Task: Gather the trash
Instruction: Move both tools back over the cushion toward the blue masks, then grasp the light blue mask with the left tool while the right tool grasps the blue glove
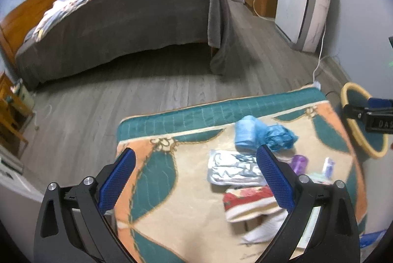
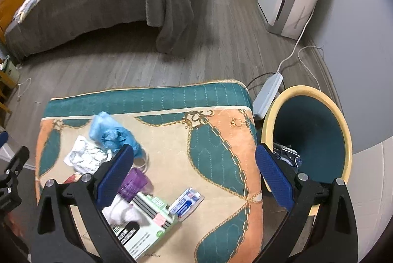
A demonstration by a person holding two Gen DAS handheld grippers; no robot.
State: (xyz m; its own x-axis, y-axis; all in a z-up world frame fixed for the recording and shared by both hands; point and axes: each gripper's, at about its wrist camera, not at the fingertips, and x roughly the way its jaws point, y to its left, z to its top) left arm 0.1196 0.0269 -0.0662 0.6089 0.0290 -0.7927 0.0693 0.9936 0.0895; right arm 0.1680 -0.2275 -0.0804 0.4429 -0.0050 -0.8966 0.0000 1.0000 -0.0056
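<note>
Both your tongs, left [image 1: 196, 179] and right [image 2: 194, 177], are spread, empty. That crumpled blue plastic bag [image 2: 111, 134], left-center on the patterned tabletop [image 2: 172, 140], looks light and floppy, so pinch a bunched fold.

The left gripper [image 1: 196, 177] is wide open over a patterned worktop [image 1: 172, 201]. On it lie a blue bag [image 1: 264, 134], a shiny silver wrapper [image 1: 233, 171] and a blurry red thing [image 1: 248, 201], maybe a packet. A yellow-rimmed bin [image 1: 353, 93] stands beside the worktop.
</note>
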